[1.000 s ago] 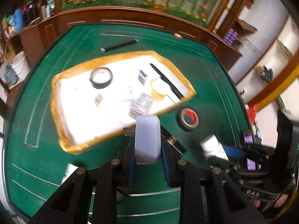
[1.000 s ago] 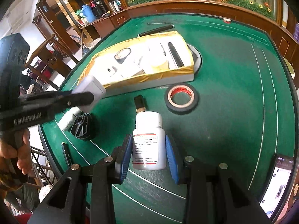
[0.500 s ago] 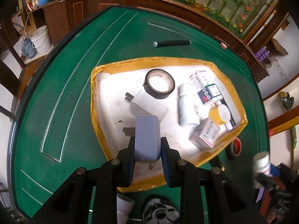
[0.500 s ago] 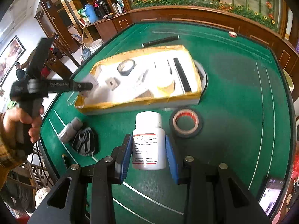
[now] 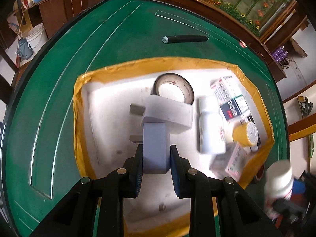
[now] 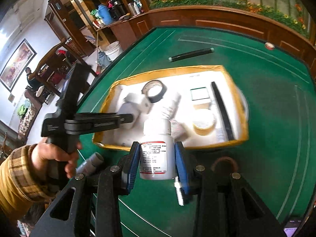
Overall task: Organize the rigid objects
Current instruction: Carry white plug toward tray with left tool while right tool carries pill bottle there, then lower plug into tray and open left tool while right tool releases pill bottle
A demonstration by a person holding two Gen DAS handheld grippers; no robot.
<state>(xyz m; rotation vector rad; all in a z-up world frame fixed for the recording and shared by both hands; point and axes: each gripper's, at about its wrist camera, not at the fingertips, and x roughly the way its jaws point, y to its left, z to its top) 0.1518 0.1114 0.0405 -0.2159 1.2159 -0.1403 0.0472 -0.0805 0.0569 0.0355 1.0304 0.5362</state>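
While hovering over the yellow-rimmed tray (image 5: pixel 79 118) on the green surface (image 5: pixel 49 98), left tool (image 5: pixel 156 158) gripping a white plug adapter (image 5: pixel 156 148), jaws narrowly parted and clamping its sides, adapter hanging just above a second white adapter (image 5: pixel 169 112) lying in the tray beside a black tape roll (image 5: pixel 173 86). Right tool (image 6: pixel 158 164) pinching a white pill bottle (image 6: pixel 157 150) upright between blue pads, jaws part-open around its body, sitting at the tray's near edge. Already lying in the tray: another white bottle (image 5: pixel 210 126), yellow-capped jar (image 5: pixel 245 134), small cartons (image 5: pixel 230 100).
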